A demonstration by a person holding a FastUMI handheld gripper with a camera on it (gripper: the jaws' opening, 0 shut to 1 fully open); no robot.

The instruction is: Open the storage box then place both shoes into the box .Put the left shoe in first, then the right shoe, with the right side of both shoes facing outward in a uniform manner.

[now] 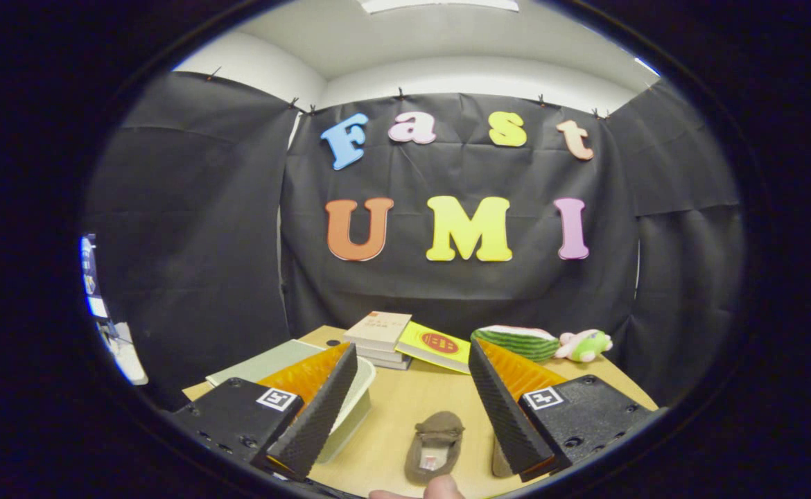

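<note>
Shoe [435, 445]: brown, slipper-like, lying flat on the bench [405, 409] near its front edge, opening up, toe pointing toward the far edge. It sits between the two fingers of the tongs [412, 409] but low and close in, not touched by either. A second brownish shape just under the right finger [501, 463] may be the other shoe; mostly hidden, cannot confirm. Cannot tell which shoe is left and which is right from here.

Storage box [353, 402]: pale green-white container, on the left part of the bench, partly behind the left finger. A flat pale panel [267, 360] lies beyond it toward the left edge; may be the lid, lifted or open. Box state not certain.

Tongs: released, fingers spread wide, nothing held. They hover above the bench, aimed toward the far edge.

A fingertip [440, 488] of a person shows at the near edge, just in front of the shoe.

Judgement: step in hand looks like the first shoe pick, provided the box is already open. To do it well: confirm the box is open first; identify the left shoe before committing; tip the tongs down and bring them over the shoe's middle, one finger either side of its width; close on the side walls, not on the soft toe, so it doesn't fold. Keep its heading steady in the lift, so the right side can face outward in the box.

Further out, along the far edge: stacked books [380, 339], a yellow book [437, 345], a watermelon-slice toy [516, 342], a small plush toy [584, 344]. All well clear of the work.
</note>
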